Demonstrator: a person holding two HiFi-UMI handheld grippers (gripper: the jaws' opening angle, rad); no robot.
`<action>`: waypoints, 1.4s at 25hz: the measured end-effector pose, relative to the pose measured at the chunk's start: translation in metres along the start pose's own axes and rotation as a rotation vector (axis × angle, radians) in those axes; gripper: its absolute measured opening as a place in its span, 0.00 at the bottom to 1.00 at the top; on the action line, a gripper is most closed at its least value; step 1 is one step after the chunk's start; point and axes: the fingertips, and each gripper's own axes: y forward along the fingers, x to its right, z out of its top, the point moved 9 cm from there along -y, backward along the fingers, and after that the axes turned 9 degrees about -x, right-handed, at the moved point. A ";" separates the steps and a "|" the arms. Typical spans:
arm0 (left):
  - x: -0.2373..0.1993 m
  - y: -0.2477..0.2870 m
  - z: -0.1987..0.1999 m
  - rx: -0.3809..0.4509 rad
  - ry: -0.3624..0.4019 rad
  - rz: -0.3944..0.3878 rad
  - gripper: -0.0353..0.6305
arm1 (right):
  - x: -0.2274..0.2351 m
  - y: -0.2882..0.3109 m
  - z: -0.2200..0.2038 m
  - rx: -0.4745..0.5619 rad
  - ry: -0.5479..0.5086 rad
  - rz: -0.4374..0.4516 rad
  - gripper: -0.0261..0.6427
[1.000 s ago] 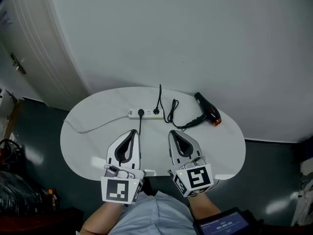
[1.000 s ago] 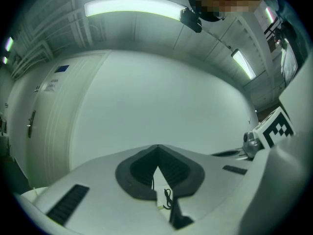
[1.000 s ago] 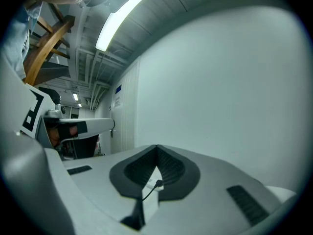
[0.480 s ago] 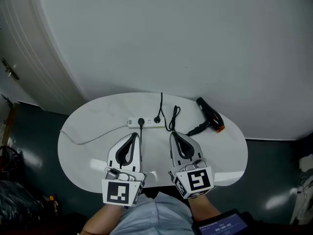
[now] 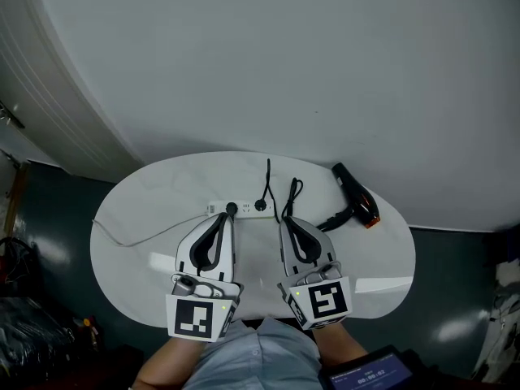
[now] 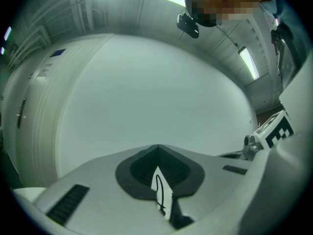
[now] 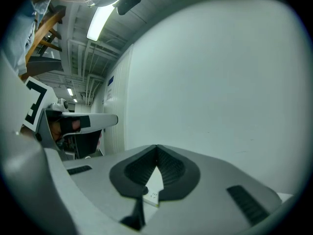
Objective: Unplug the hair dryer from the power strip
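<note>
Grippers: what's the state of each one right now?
Left gripper: closed, holding nothing.
Right gripper: closed, holding nothing.

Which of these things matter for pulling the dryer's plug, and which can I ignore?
For the job:
- hair dryer and its black cord
- power strip
- left plug and right plug; cannot tell which is the dryer's
- left gripper and right gripper, both shut and empty

Lying about:
- white lead trailing left from the strip
- table

white oval table bears power strip, hair dryer.
</note>
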 end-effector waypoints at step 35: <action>-0.018 0.076 -0.092 -0.317 -0.102 -0.011 0.05 | 0.029 0.103 -0.097 -0.219 0.162 0.125 0.04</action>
